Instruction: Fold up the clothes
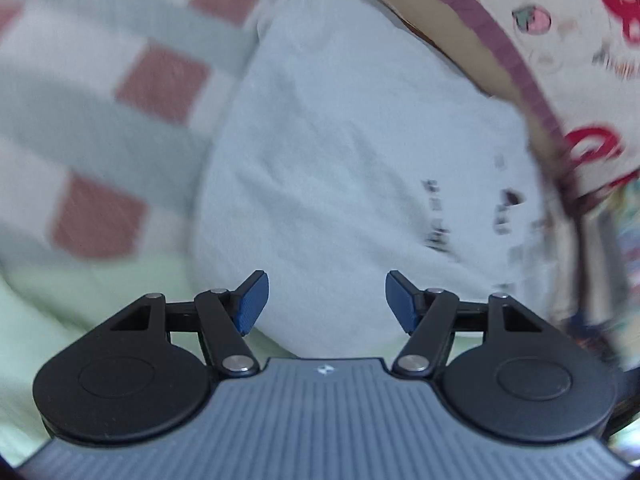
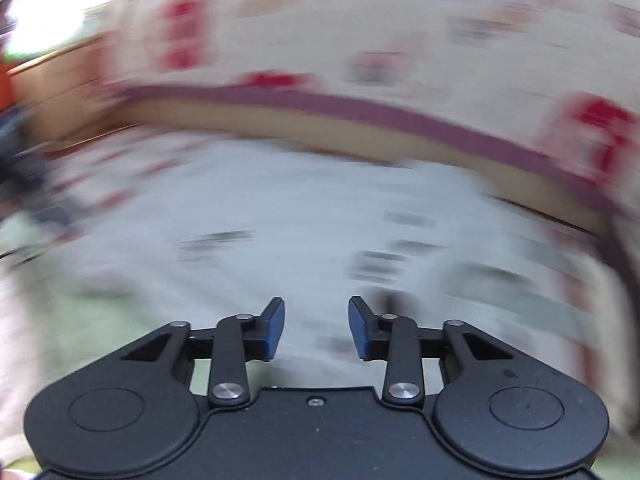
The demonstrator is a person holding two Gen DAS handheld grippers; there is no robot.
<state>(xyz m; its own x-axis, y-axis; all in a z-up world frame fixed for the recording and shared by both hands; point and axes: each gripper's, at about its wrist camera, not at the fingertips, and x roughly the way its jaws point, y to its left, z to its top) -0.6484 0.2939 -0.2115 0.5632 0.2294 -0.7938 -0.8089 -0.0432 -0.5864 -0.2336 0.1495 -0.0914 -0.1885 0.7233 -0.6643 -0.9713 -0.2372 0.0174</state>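
Just ahead of left claw [image 1: 327,302]: white garment [image 1: 340,152], untouched.

A checked pink, grey and white bedspread [image 1: 120,92] meets a cream pillow [image 1: 580,60] printed in red.

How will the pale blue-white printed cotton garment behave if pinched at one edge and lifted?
The pale blue-white printed cotton garment likely hangs floppy: it lies flat with soft creases. Probably light, thin knit. It may drag rather than slide on the checked bedding. Blur limits detail.
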